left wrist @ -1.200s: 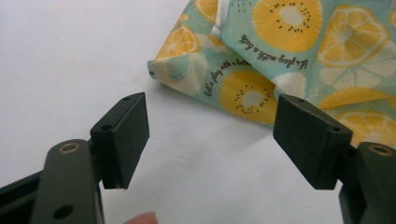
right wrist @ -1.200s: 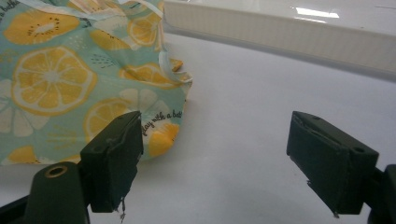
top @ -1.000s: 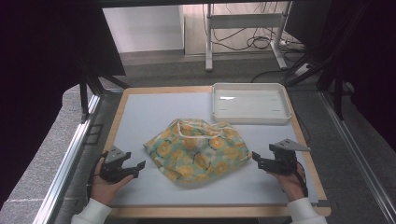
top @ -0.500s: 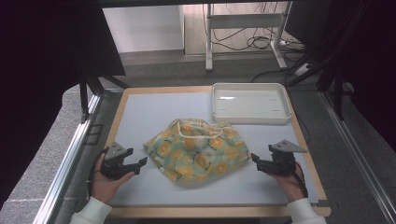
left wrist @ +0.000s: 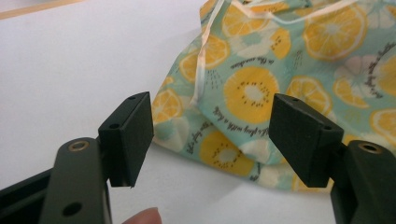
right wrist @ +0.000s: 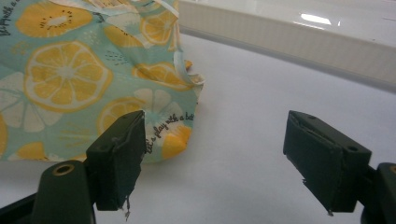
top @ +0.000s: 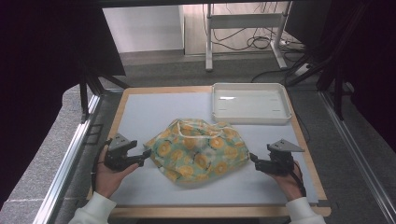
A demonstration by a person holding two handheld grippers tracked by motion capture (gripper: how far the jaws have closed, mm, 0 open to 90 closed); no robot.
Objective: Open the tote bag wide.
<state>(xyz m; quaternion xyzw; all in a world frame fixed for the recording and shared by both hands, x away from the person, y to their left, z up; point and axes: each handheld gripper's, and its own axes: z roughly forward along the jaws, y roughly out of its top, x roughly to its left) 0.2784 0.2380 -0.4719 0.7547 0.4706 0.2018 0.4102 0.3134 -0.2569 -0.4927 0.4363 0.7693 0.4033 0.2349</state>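
At the near edge of the high view, two white-sleeved forearms come in, each hand holding one black two-jaw gripper. The left gripper lies low over the table with its jaws spread wide; in the left gripper view the near edge of the cloth sits in the gap between them, gripped by neither. The right gripper is also spread wide, its tips just beside the cloth's right edge; in the right gripper view one jaw overlaps the fabric's corner, and whether it touches cannot be told.

Between the two grippers lies one crumpled mint-green cloth bag printed with yellow citrus slices, with a pale drawstring cord looped along its upper edge. It rests on the middle of the table, slightly nearer the person.

The surface is one pale grey mat on a table with a light wooden border. Farther back, at the right rear corner, sits one empty white rectangular plastic tray, apart from the bag.

Beyond the table are a grey floor, a white metal stand and loose dark cables.
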